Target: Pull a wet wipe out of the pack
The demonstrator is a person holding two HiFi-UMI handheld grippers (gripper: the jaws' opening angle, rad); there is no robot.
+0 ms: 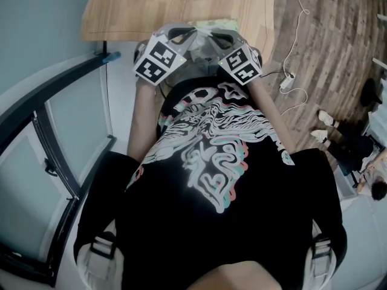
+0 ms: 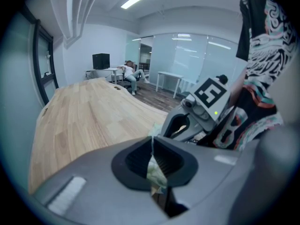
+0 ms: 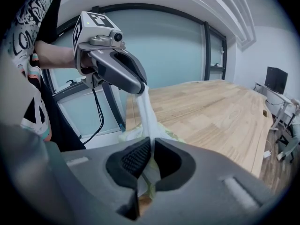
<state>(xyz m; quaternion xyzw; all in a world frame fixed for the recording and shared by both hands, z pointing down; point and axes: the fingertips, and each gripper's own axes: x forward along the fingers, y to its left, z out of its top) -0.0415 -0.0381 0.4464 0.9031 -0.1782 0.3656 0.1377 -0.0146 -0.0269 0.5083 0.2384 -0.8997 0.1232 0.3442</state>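
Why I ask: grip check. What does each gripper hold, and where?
Left gripper: the wipe, by its upper end. Right gripper: seemingly the pack, at its top.

- surface [image 2: 84, 121]: pale wood, smooth, matt.
- wet wipe [image 3: 146, 109]: thin white cloth, soft.
- pack [image 3: 171, 136]: pale-green crinkled film.
- right tongs [image 3: 151, 156]: grey matt plastic, black ribbed pads.

They're in a black T-shirt [image 1: 211, 162] with white, pink and teal swirls. The grey left gripper [image 2: 152, 161] and right gripper [image 3: 151, 156] each bear a black-and-white marker cube [image 1: 158, 59].
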